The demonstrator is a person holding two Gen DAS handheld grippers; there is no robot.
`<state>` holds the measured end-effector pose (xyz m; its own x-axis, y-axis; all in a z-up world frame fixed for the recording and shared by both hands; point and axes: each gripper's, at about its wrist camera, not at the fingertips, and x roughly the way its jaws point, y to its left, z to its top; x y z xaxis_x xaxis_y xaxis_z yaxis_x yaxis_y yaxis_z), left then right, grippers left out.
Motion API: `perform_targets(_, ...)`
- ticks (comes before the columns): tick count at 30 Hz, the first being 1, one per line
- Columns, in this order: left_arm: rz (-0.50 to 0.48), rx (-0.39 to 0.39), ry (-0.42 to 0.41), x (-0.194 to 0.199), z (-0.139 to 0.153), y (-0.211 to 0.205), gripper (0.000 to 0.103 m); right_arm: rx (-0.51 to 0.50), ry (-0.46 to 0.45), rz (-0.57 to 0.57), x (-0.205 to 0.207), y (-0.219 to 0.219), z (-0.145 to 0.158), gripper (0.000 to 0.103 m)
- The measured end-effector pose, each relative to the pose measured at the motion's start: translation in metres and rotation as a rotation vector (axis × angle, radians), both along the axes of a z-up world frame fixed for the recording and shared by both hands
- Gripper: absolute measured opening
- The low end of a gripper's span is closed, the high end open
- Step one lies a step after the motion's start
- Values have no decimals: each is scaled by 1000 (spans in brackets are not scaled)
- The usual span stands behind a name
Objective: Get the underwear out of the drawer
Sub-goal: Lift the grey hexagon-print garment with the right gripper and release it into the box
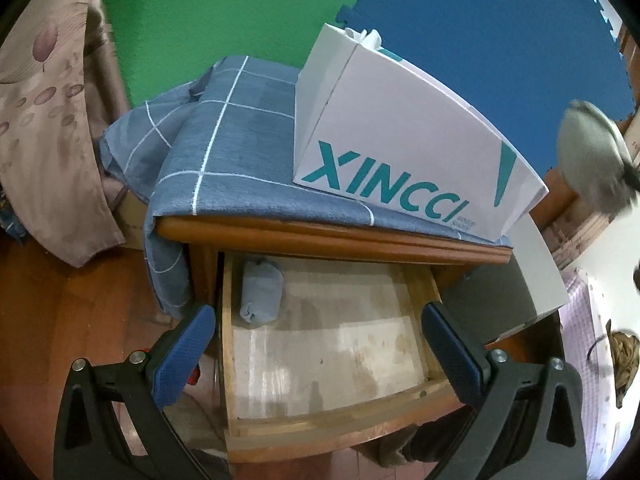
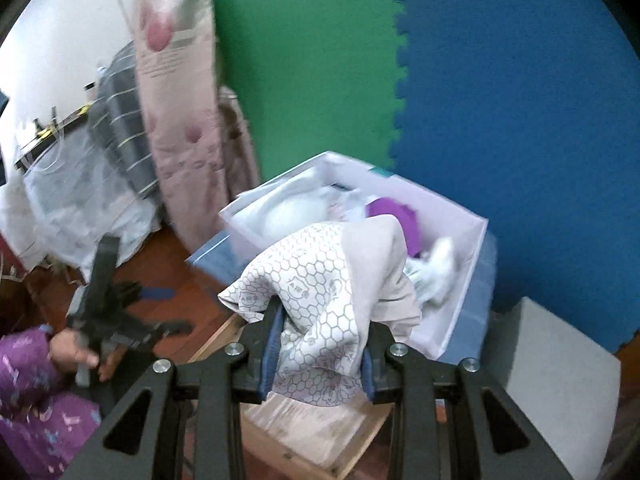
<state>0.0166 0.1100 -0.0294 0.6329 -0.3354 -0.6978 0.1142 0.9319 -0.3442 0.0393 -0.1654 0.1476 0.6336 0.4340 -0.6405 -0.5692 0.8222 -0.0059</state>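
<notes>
- Pinched between the blue pads of the right gripper [image 2: 318,354]: a piece of underwear [image 2: 332,280], pale beige with a grey honeycomb print, bunched and draping over both fingers.
- Held up clear of the open drawer [image 2: 320,436], whose pale wooden floor shows just below the cloth.
- Behind the underwear, an open white paper bag [image 2: 460,280] with white and purple cloth [image 2: 390,210] inside, standing on a blue cloth.
- Lower left in the right wrist view: the left gripper [image 2: 120,320], black and blurred, gripped by a hand [image 2: 76,350] coming out of a purple patterned sleeve [image 2: 28,360].
- Spread wide in its own view, the left gripper [image 1: 316,352], blue pads well apart with nothing between them, pointing down over the drawer [image 1: 332,420].
- Inside the drawer, one rolled grey-blue garment [image 1: 262,292] at the far left corner, close to the left wall; rest of the floor bare, stained wood.
- Above the drawer, a wooden nightstand [image 1: 320,236] covered by a blue checked cloth [image 1: 224,148] that hangs down its left side.
- On that cloth, the white paper bag [image 1: 400,140] with teal lettering "XINCCI".
- At the right edge of the left wrist view, a blurred grey shape [image 1: 592,152], too smeared to name for certain.
- Behind everything, green foam mat [image 1: 224,12] and blue foam mat [image 1: 500,28] joined by puzzle edges; floral curtain [image 1: 44,120] at the left; reddish wooden floor [image 1: 60,312] below.
- Right of the nightstand, a flat grey and white box [image 2: 560,364].
</notes>
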Motion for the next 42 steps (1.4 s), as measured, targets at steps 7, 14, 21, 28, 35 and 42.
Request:
perform_targets(7,-18,14,11,1,-1,-3,102,-20,49,-71,68,0,-15,33)
perform_targets(14,-42,74,9,0,-3,-14,102,-10,108,-142,112,-1,-44,33)
perform_targets(21,-61,132,2,-2,-4,-22,102,-41,151,-167,132,1,-68,33)
perform_targets(28,-71,185,-8,-2,-5,-27,102,-35,175,-185,142,-3,-80,34)
perform_targets(35,-78,218,-9,-3,-7,-31,102,-49,188,-194,140,-7,-91,34)
perform_targets(42,-79,227,-4,-3,-8,-32,102,-89,172,-183,135,-3,-93,35)
